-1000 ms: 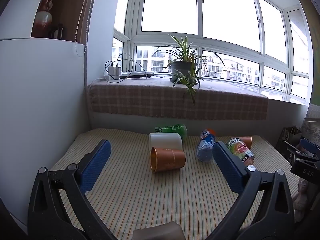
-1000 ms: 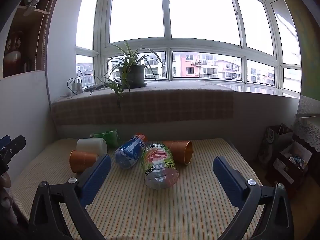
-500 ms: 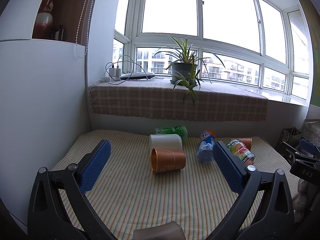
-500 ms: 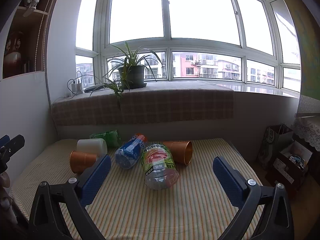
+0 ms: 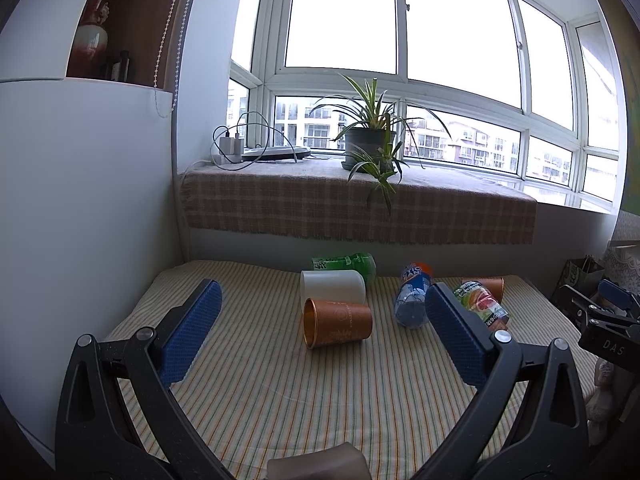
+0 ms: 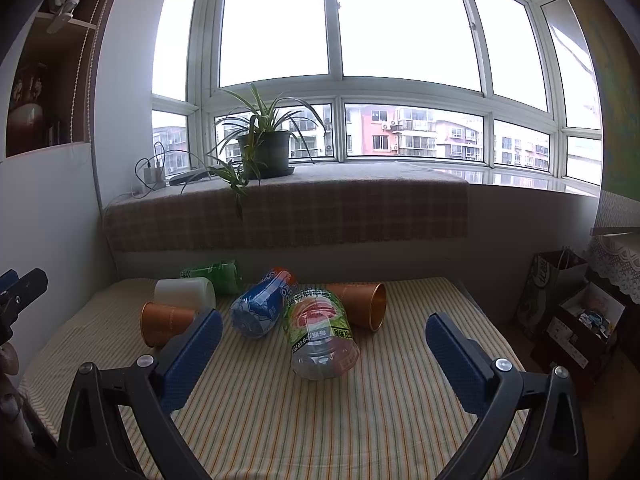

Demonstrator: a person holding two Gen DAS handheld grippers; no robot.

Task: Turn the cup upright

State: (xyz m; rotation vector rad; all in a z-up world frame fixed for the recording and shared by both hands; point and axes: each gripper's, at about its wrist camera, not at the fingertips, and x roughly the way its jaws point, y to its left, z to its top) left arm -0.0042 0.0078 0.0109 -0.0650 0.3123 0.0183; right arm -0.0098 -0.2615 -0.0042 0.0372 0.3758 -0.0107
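Observation:
An orange cup (image 5: 338, 322) lies on its side on the striped tablecloth, mouth toward the left; it also shows in the right wrist view (image 6: 166, 322). A white cup (image 5: 332, 286) lies on its side just behind it. A second orange cup (image 6: 360, 305) lies on its side at the far right, mouth to the right. My left gripper (image 5: 322, 334) is open and empty, held back from the near orange cup. My right gripper (image 6: 324, 354) is open and empty, short of the bottles.
A green bottle (image 5: 346, 262), a blue bottle (image 6: 262, 306) and a clear bottle with a pink-green label (image 6: 320, 330) lie among the cups. A white cabinet wall (image 5: 80, 200) bounds the left. A plaid-covered sill with a potted plant (image 5: 372, 142) stands behind. Bags (image 6: 568, 312) sit right of the table.
Both views have shifted only slightly; the cups and bottles lie where they were. Both grippers stay open.

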